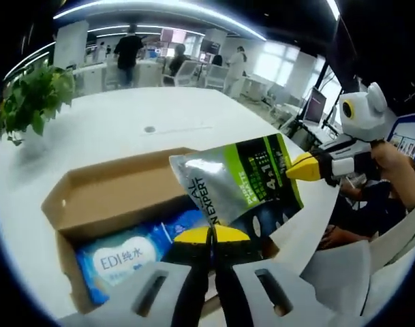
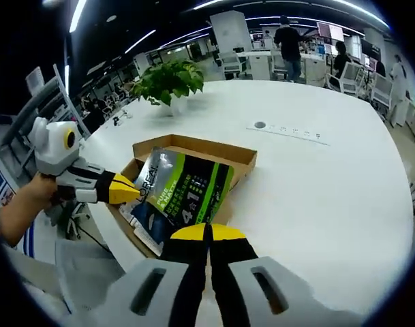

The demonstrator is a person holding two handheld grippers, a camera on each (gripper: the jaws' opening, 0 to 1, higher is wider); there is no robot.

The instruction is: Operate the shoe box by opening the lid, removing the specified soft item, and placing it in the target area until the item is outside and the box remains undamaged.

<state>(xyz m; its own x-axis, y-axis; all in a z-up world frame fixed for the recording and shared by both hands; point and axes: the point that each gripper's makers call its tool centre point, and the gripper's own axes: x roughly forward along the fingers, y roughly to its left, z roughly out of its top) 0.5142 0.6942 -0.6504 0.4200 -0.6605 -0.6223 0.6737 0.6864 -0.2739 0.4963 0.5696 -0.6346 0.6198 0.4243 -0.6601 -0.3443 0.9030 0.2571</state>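
A silver, green and black soft pouch (image 1: 241,184) hangs above the open cardboard shoe box (image 1: 105,187) on the white table. My left gripper (image 1: 211,235) is shut on the pouch's lower edge. My right gripper (image 1: 304,167) comes in from the right and pinches the pouch's other end. In the right gripper view, the right gripper (image 2: 207,233) is shut on the pouch (image 2: 187,194) over the box (image 2: 193,146), and the left gripper (image 2: 129,192) holds its left edge. A blue pack (image 1: 122,259) lies inside the box.
A potted plant (image 1: 33,95) (image 2: 170,78) stands on the table (image 2: 316,184) beyond the box. A round socket (image 1: 149,129) (image 2: 260,125) sits mid-table. The table edge runs close to the box. People, desks and chairs fill the background.
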